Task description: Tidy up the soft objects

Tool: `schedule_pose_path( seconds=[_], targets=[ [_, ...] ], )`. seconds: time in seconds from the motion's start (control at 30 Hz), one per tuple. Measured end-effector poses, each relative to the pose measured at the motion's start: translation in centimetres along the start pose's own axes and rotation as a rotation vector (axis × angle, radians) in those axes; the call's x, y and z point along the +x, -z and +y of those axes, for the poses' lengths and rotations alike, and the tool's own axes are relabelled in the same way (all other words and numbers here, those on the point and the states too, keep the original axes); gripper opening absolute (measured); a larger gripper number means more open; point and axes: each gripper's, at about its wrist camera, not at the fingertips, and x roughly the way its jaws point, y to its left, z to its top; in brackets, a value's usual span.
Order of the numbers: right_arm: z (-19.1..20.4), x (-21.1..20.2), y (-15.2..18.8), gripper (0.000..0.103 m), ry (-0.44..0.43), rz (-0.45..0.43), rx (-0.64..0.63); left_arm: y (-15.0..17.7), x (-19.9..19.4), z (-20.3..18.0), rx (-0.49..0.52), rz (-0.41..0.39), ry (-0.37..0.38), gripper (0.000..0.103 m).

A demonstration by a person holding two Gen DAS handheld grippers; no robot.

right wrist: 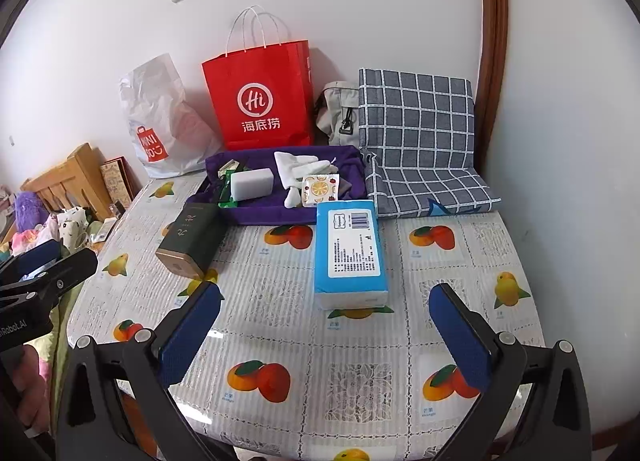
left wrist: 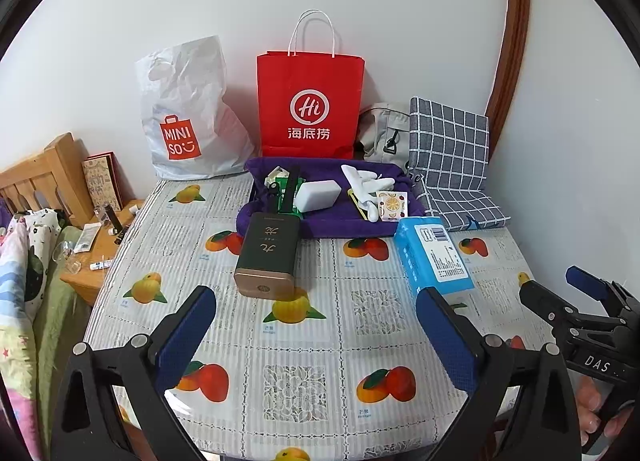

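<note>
Both claws hung wide open and empty over the tabletop (right wrist: 280, 401), the left claw (left wrist: 316, 337) facing a dark box (left wrist: 268, 257), the right claw (right wrist: 326, 337) just short of the blue tissue pack (right wrist: 350, 253). Squeezing that soft pack hard could crush it; a careless sweep might knock the box or drag the purple tray (right wrist: 280, 215) of gloves.

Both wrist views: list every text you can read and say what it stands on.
"MINI SO": white plastic bag.
"Hi" and "海底捞": red paper bag.
"DAS": right gripper body, cut off at the edge.
"nRobot.AI": left gripper body, start cut off.
Two gold characters on the dark tin: not legible.
Blue tissue pack: barcode label print too small.
Tablecloth captions under the fruit: too small.
</note>
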Motion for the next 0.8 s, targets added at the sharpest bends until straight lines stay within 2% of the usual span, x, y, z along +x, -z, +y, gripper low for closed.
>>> schedule_pose_path(
  seconds=[0.8],
  targets=[
    [0.1,-1.7,0.1,0.103,-0.005,-0.030,-0.006,0.0,-0.9,-0.5,0.003,-0.010,0.005,0.101]
  ],
)
